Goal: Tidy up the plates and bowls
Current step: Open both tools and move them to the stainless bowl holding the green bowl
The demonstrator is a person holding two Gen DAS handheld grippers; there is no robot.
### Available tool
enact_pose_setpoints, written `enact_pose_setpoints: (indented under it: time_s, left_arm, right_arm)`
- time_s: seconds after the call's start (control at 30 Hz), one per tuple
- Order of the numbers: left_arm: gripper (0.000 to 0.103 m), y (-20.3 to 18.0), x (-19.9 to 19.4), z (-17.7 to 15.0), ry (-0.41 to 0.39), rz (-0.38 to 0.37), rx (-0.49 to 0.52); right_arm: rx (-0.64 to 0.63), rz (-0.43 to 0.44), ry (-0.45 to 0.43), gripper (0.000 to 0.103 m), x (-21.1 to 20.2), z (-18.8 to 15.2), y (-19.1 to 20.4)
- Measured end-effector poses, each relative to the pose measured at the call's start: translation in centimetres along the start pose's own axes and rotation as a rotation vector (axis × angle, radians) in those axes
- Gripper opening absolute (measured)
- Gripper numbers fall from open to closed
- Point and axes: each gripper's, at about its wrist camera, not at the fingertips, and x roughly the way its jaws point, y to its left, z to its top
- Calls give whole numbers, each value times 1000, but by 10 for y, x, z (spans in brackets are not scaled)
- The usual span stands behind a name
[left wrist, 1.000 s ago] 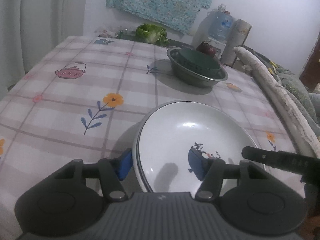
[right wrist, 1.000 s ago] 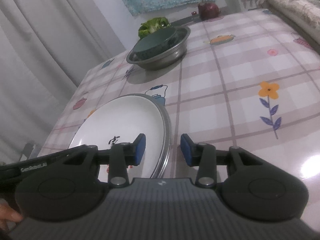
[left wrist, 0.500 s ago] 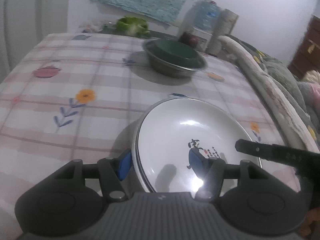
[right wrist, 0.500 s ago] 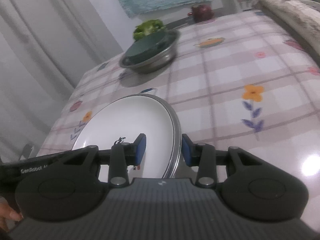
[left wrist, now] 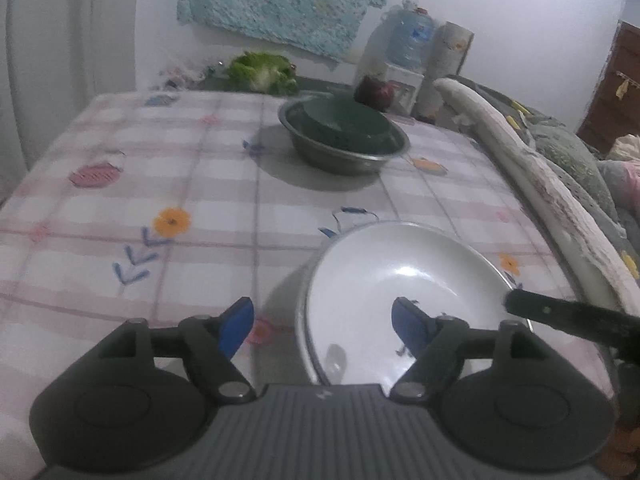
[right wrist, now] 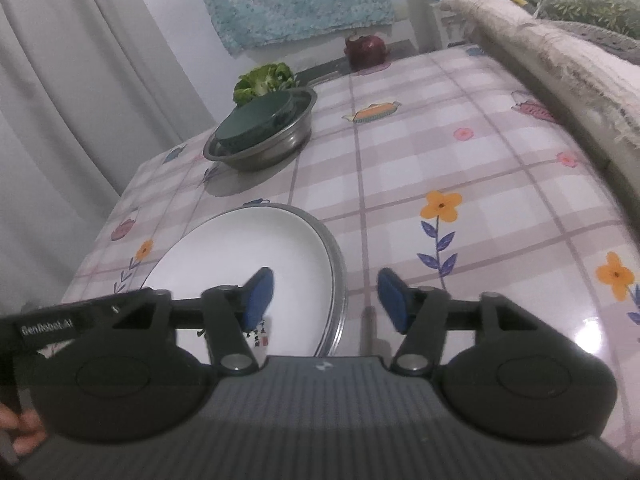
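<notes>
**White plates let go on the checked desk**

White and glossy, the top plate [left wrist: 404, 280] lies flat on the stack of plates, a thin metal-grey rim [right wrist: 340, 300] of a lower one showing beneath it, near the front edge of the desk [left wrist: 200, 184] with its checked, flower-printed cloth. The left claw [left wrist: 322, 322] has just been opening: its blue pads stand wide apart, one over the bare cloth, the other over the plate's inside, with the plate's left rim between them and neither pad pressing on it. The right claw [right wrist: 326, 300] has just been opening too; its pads are apart astride the stack's right rim, clear of it on both sides. Farther back on the desk a steel bowl [left wrist: 344, 152] holds a dark green bowl [left wrist: 346, 122] turned upside down inside it. Beyond the far edge sit a leafy green vegetable [left wrist: 262, 70] and a dark red pot [right wrist: 366, 50]. A pale, frayed blanket [right wrist: 560, 52] runs along the desk's right side.
</notes>
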Motion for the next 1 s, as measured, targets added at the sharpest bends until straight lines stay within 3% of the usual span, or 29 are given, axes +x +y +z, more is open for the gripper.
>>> enact_pose_setpoints:
  time_s: [0.1,0.3,0.37,0.83,1.0]
  left_arm:
    - [86,2,-9,6,-13,42,6]
    - [95,5,-27,18,-37,99,15]
    - [99,4,-32,21,-39,111,19]
    - [103,2,-59,43,-87,169,67]
    - [103,8,-62,55,-94,171,47]
  right_arm:
    - [-23,-22,-26,81,-10,1,2]
    - [-79,-65,-78,101,-31,8,7]
    - [-109,-78,-99,102,-39,13,10]
    - [-313,-326,-186,102,-66,53,46]
    - [-338,-272,-205,102,-75,70,55]
